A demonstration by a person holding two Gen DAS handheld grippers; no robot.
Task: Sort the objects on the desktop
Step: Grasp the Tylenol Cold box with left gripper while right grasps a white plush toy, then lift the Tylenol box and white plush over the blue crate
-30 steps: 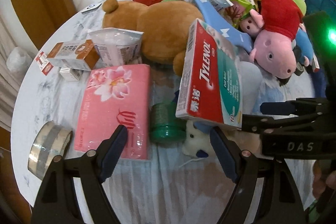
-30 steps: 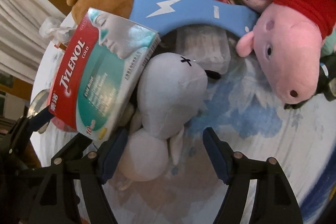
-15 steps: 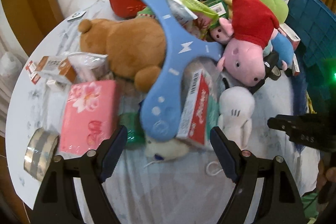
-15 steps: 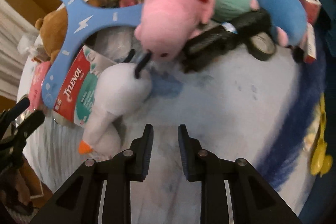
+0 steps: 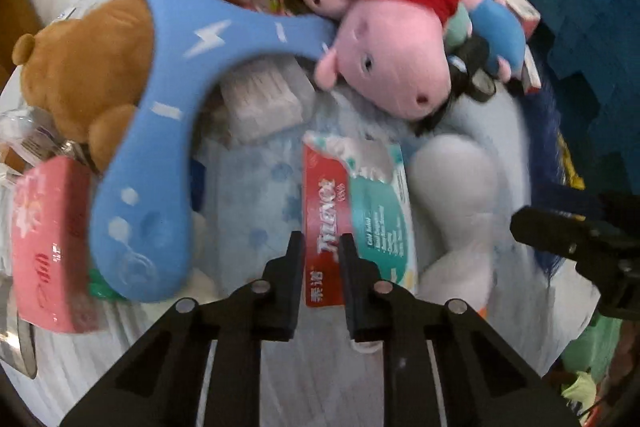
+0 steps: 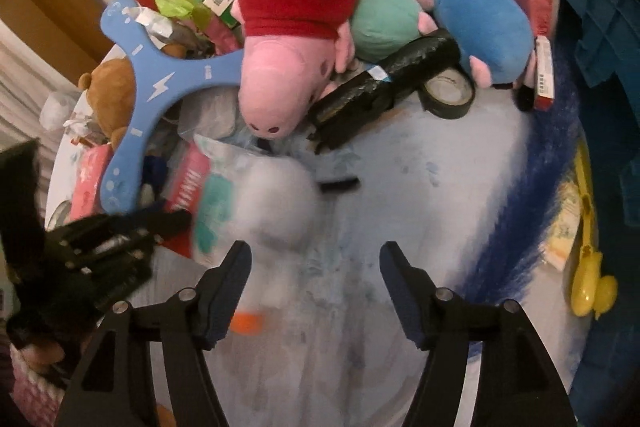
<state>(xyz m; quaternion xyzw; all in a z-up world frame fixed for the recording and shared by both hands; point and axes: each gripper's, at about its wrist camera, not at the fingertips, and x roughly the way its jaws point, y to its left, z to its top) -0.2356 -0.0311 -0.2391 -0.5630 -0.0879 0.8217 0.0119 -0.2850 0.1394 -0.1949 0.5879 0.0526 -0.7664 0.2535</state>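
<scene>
With most of the pile lying unsorted, judging progress as early: soft toys, boxes and tape rolls all heaped together on the round table (image 6: 420,187), nothing visibly grouped yet.

Gripping the Tylenol box (image 5: 356,211) with the left gripper (image 5: 321,259): jaws nearly pressed together, pinching the near red end of the box between them. Lying flat-ish on the pale blue cloth, near the table's front centre, between the blue three-armed boomerang (image 5: 168,99) to its left and the white plush toy (image 5: 456,195) touching its right side. Whether resting or lifted: cannot tell, frame blurred.

Noting orientation: long axis running away from the left gripper, roughly along the fingers; printed face up, red band along the left edge, teal panel on the right; far end pointing toward the Peppa Pig plush (image 5: 392,67).

Holding the right gripper (image 6: 314,267) empty, jaws spread wide, hovering over bare cloth just beside the white plush, seen blurred in the right wrist view.

Remaining, as a judgement: carrying the box to wherever medicine boxes are going, possibly the blue crate (image 6: 592,27) at the right; then the brown teddy bear (image 5: 84,67), pink tissue pack (image 5: 48,247), black tape roll (image 6: 448,95), yellow clip (image 6: 588,267) and the rest.
</scene>
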